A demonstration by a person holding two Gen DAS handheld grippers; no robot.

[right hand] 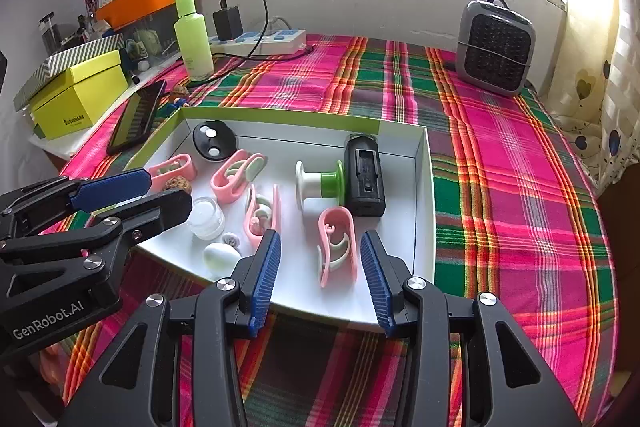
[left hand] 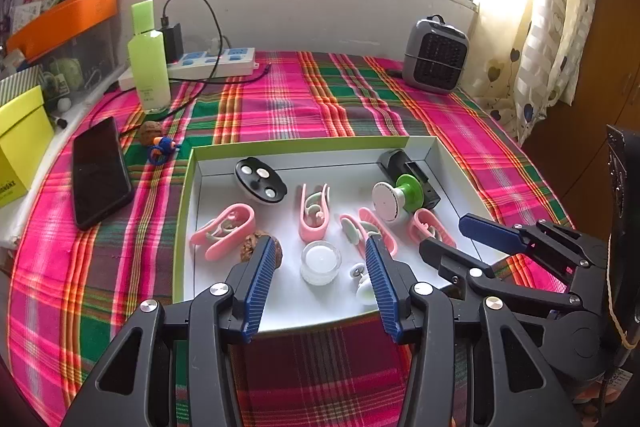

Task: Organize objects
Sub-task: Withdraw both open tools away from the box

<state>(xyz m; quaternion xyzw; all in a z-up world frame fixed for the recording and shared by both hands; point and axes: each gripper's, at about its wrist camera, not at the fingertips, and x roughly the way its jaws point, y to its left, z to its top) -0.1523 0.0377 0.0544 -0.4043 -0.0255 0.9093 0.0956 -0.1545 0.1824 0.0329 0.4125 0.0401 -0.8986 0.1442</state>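
Both grippers hover over the near edge of a shallow white tray with green rim [left hand: 182, 195] on a plaid tablecloth [left hand: 280, 99]. Left gripper [left hand: 320, 271] has jaws spread wide, nothing between the pads; just ahead of its tips sit a small clear candle jar [left hand: 321, 262] and a white egg-shaped piece [left hand: 365, 289], with a brown walnut [left hand: 252, 245] touching the outside of its left finger. Right gripper [right hand: 318, 269] is also spread apart and empty, one pink clip [right hand: 338, 247] lying between its fingertips on the tray floor, not touching either pad. Further ahead of the right gripper: a green-and-white spool [right hand: 320, 183] on its side, beside a black charger block [right hand: 364, 179] near the tray's right wall. More pink clips [left hand: 224, 231] ahead and left of the left gripper, a black round disc [left hand: 260, 181] at the tray's far left corner. Outside the tray, far left of both grippers: black phone [left hand: 100, 173], a second walnut [left hand: 150, 133] with a blue toy [left hand: 162, 149] next to it, green bottle [left hand: 148, 67], power strip [left hand: 216, 61]. Grey heater [right hand: 494, 47] sits far ahead to the right. In the right wrist view the left gripper shows at the left, over the tray's near left corner.
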